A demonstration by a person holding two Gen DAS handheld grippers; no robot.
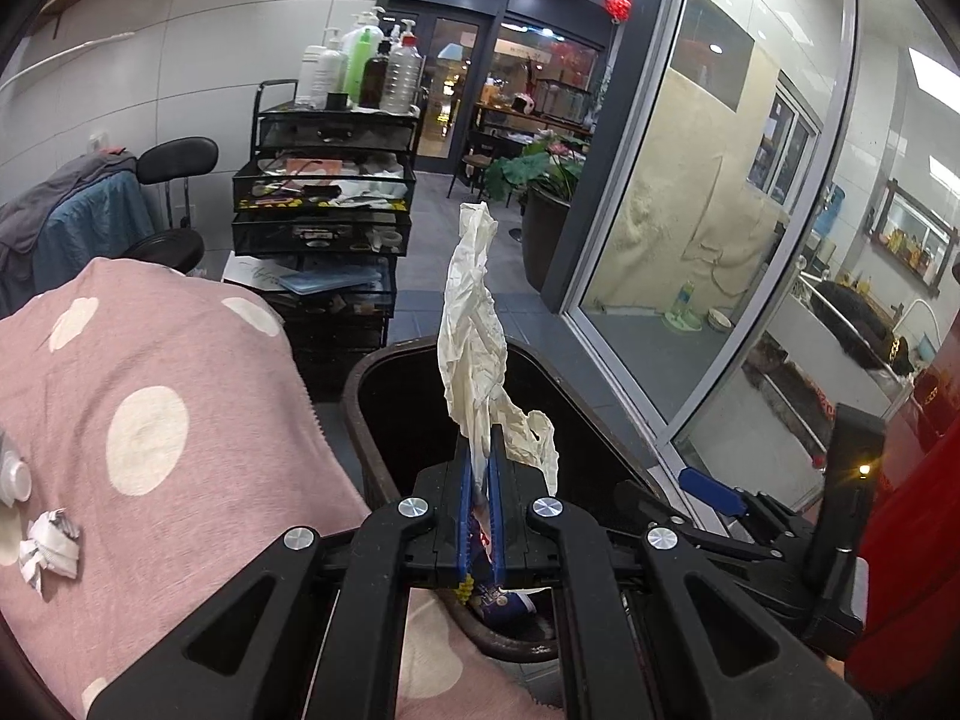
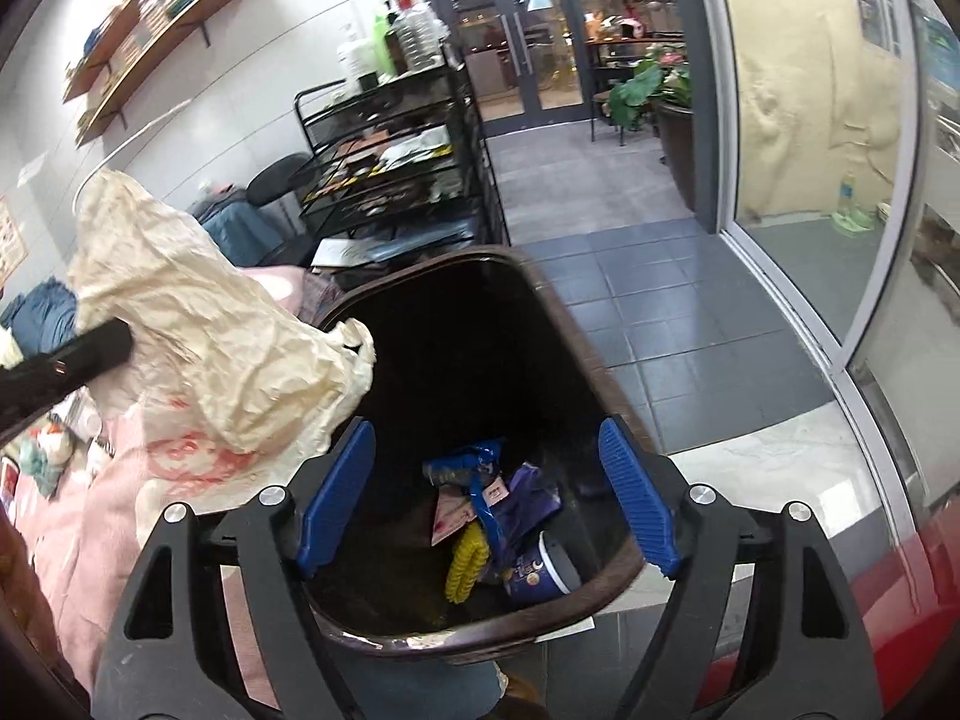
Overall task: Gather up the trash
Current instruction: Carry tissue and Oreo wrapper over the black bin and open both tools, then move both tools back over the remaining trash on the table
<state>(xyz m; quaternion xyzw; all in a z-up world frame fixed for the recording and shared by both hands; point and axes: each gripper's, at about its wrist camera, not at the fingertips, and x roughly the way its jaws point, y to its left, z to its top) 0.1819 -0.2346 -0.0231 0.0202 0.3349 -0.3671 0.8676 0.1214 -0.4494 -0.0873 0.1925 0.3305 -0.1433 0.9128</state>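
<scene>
My left gripper is shut on a crumpled cream glove that sticks up above the brown trash bin. From the right wrist view the same glove hangs at the left, beside the bin's rim. My right gripper stands open over the bin's mouth, nothing between its blue pads. Inside the bin lie a blue wrapper, a yellow piece and a purple paper cup. A crumpled white scrap lies on the pink dotted cloth.
A black mesh cart with bottles on top stands behind the bin. A glass partition runs along the right, and grey floor tiles lie between it and the bin. A stool stands at the back left, a potted plant further back.
</scene>
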